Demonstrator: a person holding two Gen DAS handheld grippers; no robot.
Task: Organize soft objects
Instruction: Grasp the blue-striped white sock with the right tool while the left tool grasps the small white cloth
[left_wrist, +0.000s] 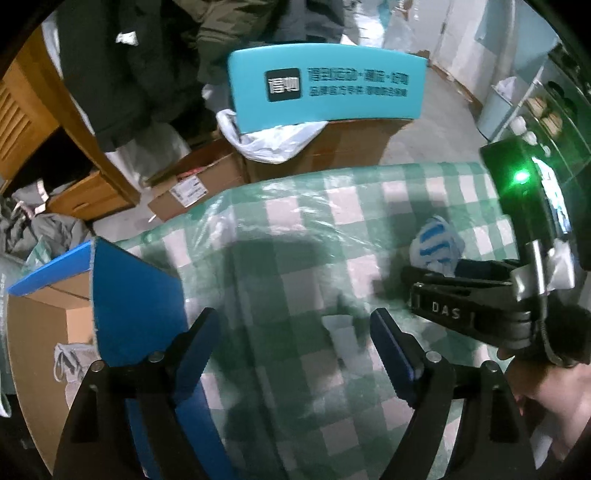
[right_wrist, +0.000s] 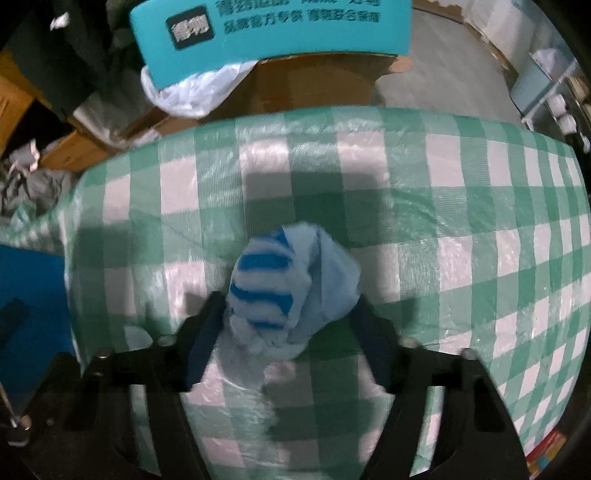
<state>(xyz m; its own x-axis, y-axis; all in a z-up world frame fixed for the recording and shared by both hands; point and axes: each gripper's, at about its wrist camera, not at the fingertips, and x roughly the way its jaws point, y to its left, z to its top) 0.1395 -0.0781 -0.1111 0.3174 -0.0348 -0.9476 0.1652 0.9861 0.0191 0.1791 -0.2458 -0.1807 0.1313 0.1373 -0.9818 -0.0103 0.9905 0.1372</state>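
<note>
My right gripper is shut on a bunched blue-and-white striped sock and holds it over the green-and-white checked table cover. In the left wrist view the same sock shows at the tip of the right gripper, at the right. My left gripper is open and empty, above the checked cover near its left edge. A cardboard box with blue flaps stands open just left of my left gripper, with a pale fabric item inside.
A teal chair back stands beyond the table's far edge, with cardboard boxes and a white plastic bag on the floor. Dark clothes hang at the back left. A shelf stands at the right.
</note>
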